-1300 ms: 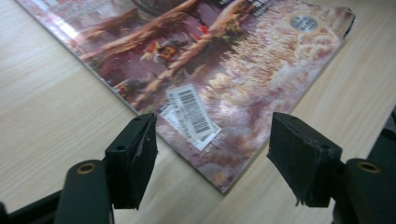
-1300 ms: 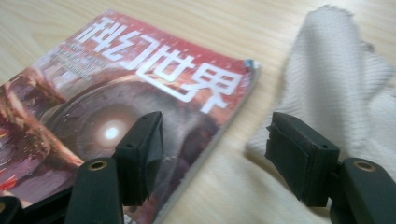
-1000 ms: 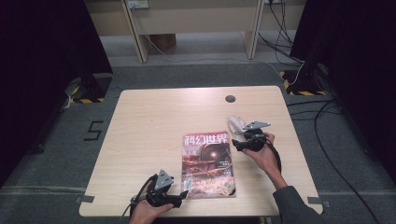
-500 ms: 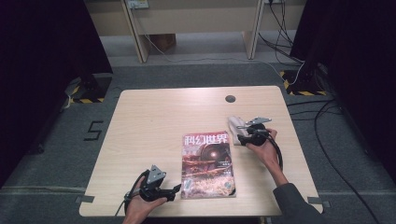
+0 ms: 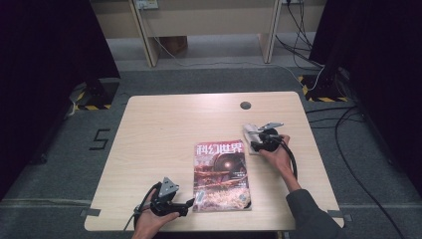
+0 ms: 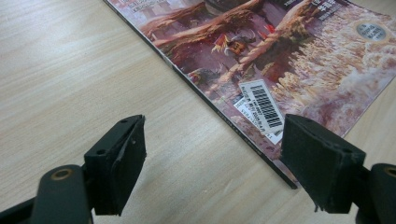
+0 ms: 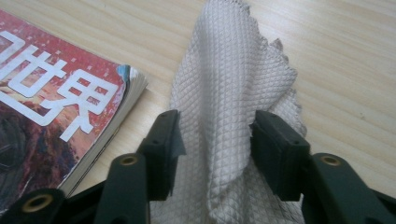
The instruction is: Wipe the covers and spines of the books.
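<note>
1. Wooden table (image 5: 164,124), dark room; magazine (image 5: 220,174) lies flat near the front edge.
2. Right gripper (image 7: 215,135) has just been closing; jaws now pinch the bunched white cloth (image 7: 233,84), just beside the magazine's top corner.
3. Left gripper (image 6: 212,163) gapes, holding nothing, at the magazine's bottom corner.
4. Risk: the thin fold slips out, or the cloth drags and shifts the magazine.

White quilted cloth (image 7: 229,93), bunched, beside magazine (image 7: 51,107)
</note>
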